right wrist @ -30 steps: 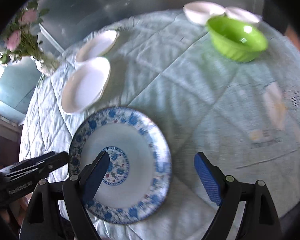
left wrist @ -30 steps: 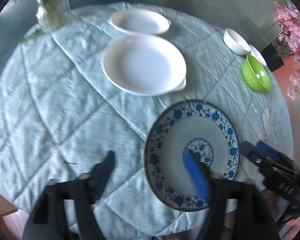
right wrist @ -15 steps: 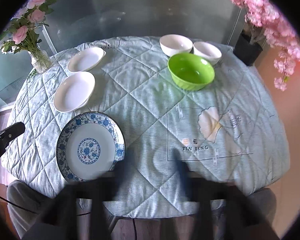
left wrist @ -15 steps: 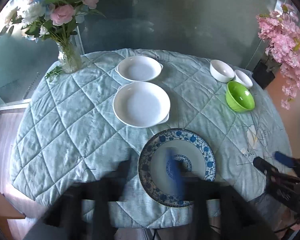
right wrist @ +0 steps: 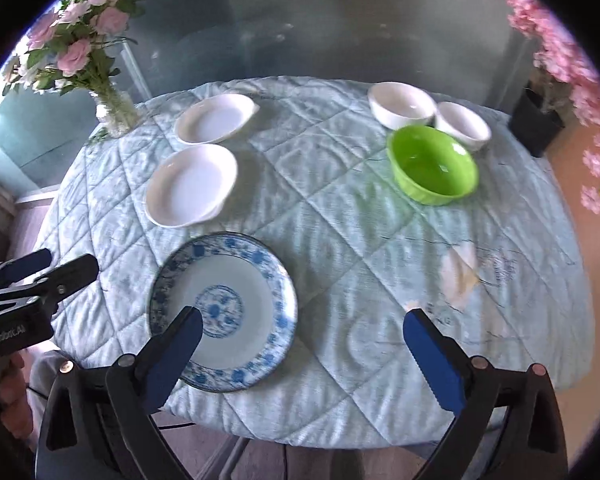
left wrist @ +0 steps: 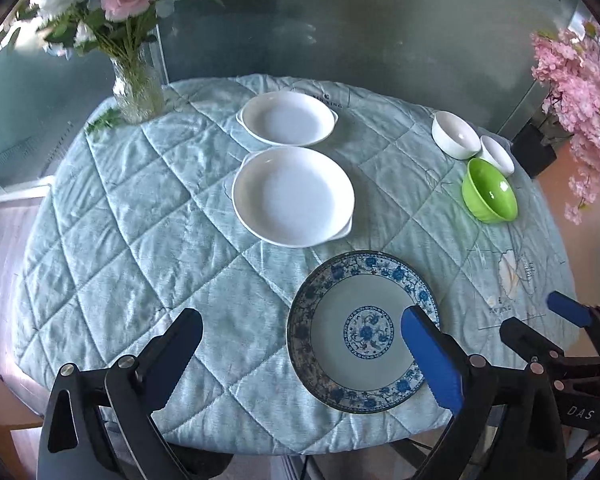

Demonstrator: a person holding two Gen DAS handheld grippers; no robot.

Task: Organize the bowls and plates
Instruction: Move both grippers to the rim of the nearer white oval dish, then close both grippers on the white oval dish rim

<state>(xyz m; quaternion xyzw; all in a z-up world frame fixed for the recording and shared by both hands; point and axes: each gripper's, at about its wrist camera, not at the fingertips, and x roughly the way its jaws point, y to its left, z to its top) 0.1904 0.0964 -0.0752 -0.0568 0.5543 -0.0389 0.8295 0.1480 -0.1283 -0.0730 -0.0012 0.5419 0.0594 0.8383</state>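
A blue-patterned plate (left wrist: pixel 362 330) (right wrist: pixel 224 314) lies at the near edge of the round table. Two white plates (left wrist: pixel 294 196) (left wrist: pixel 287 118) lie behind it, also in the right wrist view (right wrist: pixel 192 184) (right wrist: pixel 216 118). A green bowl (left wrist: pixel 490 190) (right wrist: pixel 434 164) and two white bowls (left wrist: pixel 456 134) (left wrist: pixel 498 154) stand at the far right. My left gripper (left wrist: pixel 300 344) is open and empty, above the near edge, its right finger over the blue plate. My right gripper (right wrist: pixel 300 340) is open and empty, just right of that plate.
A glass vase of pink flowers (left wrist: pixel 138 88) (right wrist: pixel 114 114) stands at the table's far left. A pot of pink blossoms (left wrist: pixel 572 80) (right wrist: pixel 544 120) stands off the table at the right. A quilted light-blue cloth (left wrist: pixel 140 220) covers the table.
Both grippers pulled back and up from close over the blue plate, then came a little nearer. More of the table shows now. Nothing was taken hold of.
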